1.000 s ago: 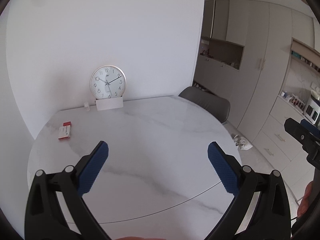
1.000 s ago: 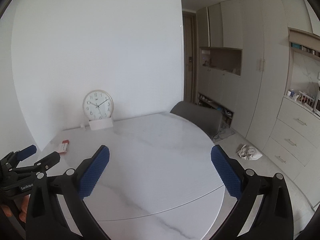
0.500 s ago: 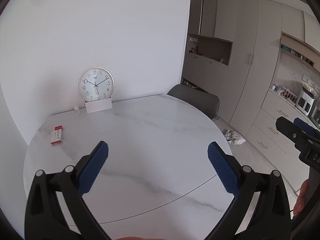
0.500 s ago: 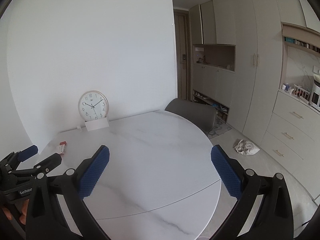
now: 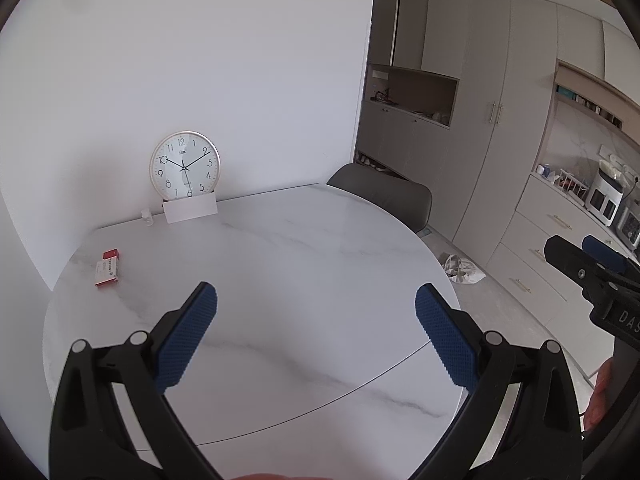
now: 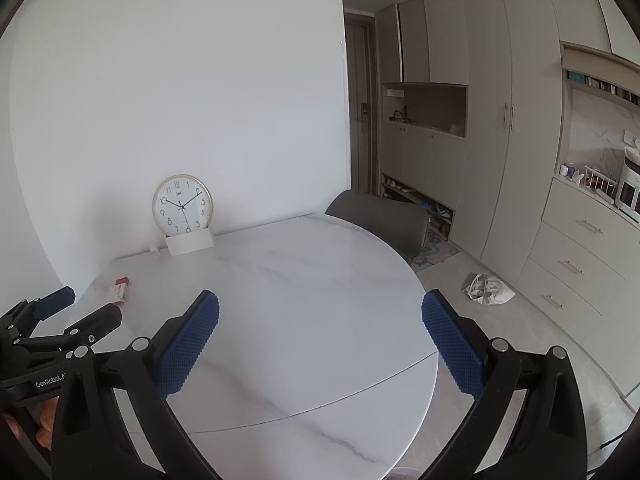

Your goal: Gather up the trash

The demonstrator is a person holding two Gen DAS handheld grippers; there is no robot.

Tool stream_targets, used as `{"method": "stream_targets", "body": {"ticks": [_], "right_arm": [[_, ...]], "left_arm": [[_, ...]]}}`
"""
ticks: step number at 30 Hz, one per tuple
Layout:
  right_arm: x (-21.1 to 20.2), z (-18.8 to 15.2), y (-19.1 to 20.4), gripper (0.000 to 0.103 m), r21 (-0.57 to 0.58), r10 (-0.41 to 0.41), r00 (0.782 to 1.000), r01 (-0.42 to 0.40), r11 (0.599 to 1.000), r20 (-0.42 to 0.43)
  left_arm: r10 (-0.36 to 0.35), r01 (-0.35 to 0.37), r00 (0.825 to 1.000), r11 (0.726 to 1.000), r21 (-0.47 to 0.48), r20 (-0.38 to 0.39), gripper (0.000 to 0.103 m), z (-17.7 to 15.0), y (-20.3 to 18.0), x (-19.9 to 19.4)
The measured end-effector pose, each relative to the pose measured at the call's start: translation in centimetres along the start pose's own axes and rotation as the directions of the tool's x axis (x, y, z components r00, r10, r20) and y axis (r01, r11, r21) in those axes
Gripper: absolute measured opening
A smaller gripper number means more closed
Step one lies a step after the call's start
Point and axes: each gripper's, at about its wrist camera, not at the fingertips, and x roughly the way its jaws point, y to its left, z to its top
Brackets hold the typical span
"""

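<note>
- The print on the small red-and-white box (image 5: 108, 267) is too small to read, and a tiny object (image 5: 148, 216) beside the clock (image 5: 185, 167) is hard to make out.
- My right tool (image 6: 320, 334) is cut off at the left view's edge.
- My left tool (image 5: 316, 334) hangs over the counter (image 5: 300, 248), jaws apart and empty; my right tool is likewise spread wide.
- The crumpled trash (image 6: 487, 289) lies on the floor beyond the counter's right edge, well apart from both tools, near the drawers (image 6: 576, 268).
- The box sits far left on the counter.
</note>
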Motion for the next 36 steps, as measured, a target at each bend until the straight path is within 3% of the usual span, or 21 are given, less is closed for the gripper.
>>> {"method": "stream_targets", "body": {"ticks": [36], "right_arm": [[-1.4, -1.6, 0.2, 0.101, 0.003, -0.009, 1.000, 0.009, 1.000, -0.019]], "left_arm": [[-0.010, 0.011, 1.000, 1.000, 0.012, -0.021, 0.095, -1.6, 0.1, -1.0]]}}
